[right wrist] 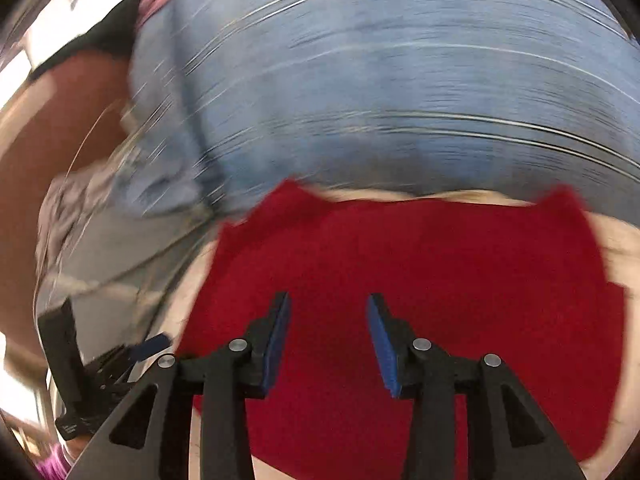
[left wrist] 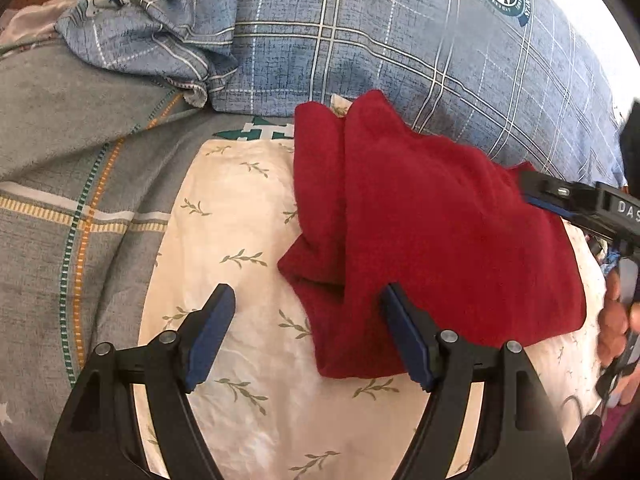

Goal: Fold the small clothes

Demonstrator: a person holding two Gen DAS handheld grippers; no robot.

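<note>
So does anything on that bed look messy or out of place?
Yes: the red cloth is folded unevenly, with a lower layer sticking out past its left edge. Behind it, a crumpled blue plaid cloth lies bunched up. Both the left gripper and right gripper are open, holding nothing.
</note>
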